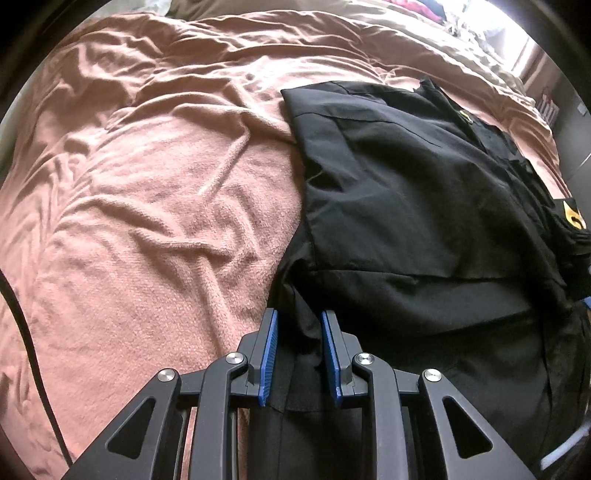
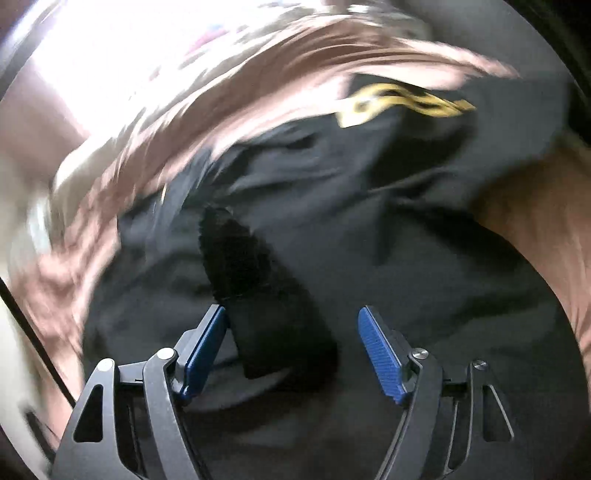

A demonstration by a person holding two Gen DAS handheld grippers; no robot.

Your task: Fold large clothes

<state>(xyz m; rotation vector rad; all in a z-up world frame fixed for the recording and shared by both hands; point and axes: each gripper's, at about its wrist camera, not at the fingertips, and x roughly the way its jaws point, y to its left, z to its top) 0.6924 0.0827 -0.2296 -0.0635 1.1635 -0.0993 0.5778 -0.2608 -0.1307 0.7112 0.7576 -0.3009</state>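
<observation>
A large black garment [image 1: 406, 192] with a yellow print [image 1: 574, 218] lies partly folded on the right half of a pink blanket [image 1: 147, 184]. My left gripper [image 1: 299, 314] is at the garment's near left edge, its blue pads narrow, with a bunched fold of black cloth pinched between them. The right wrist view is blurred. In it my right gripper [image 2: 291, 310] hangs open and wide over the black garment [image 2: 369, 240]. A dark stiff strip of the garment [image 2: 251, 280] lies just beside its left pad, not gripped. The yellow print [image 2: 402, 101] shows farther off.
The wrinkled pink blanket covers the bed to the left and beyond. A thin black cable [image 1: 33, 332] runs along the blanket's left edge. Bright window light [image 1: 509, 29] and a heap of coloured cloth sit at the far right. Dark furniture [image 1: 576, 122] borders the right side.
</observation>
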